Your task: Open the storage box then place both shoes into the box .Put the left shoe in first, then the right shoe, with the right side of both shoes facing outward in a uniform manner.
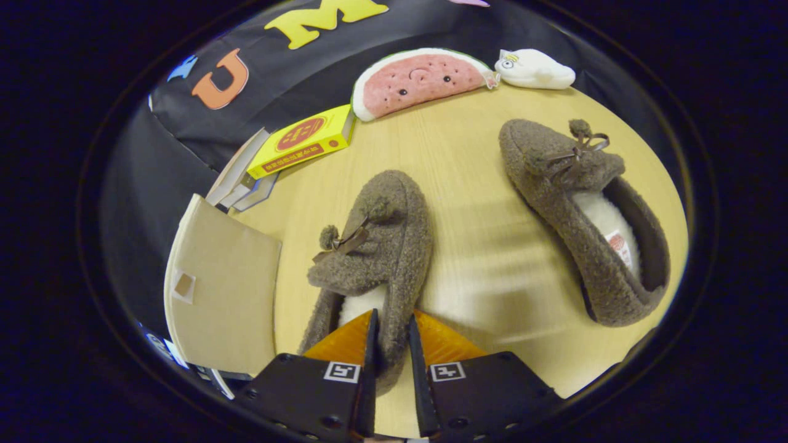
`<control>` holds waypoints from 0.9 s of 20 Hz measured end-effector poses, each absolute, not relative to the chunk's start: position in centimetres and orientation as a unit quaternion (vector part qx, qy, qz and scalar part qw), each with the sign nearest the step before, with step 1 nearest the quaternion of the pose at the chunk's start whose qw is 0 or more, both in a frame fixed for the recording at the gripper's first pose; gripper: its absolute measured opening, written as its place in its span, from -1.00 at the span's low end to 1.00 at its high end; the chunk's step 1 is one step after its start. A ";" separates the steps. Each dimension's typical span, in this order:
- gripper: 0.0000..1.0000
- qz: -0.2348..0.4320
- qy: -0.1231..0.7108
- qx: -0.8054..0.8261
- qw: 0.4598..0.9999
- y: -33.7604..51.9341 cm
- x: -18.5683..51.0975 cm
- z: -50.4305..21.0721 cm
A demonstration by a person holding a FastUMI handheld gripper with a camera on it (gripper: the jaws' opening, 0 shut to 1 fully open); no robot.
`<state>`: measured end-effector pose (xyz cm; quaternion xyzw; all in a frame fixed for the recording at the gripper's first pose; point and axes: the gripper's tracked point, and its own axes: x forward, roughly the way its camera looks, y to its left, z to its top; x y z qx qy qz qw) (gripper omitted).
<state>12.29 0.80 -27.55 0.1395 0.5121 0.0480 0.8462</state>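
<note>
Between the fingers of the claw [391, 335] sits one slipper's [375, 258] rim, clamped, its mate [585, 215] well apart

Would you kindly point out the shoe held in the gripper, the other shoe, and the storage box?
Held shoe [394, 246]: gripper view, on its fuzzy upper beside the bow.
Other shoe [554, 178]: gripper view, on its toe area.
Storage box [225, 289]: gripper view, on its opened tan lid.

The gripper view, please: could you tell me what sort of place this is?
Probably a staged test booth: a light wooden tabletop against black cloth, with a watermelon-slice plush as a prop. The gripper is shut on a fuzzy brown slipper.
</note>
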 end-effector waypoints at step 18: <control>-0.99 0.083 0.486 0.181 0.851 6.8 9.4 -12.8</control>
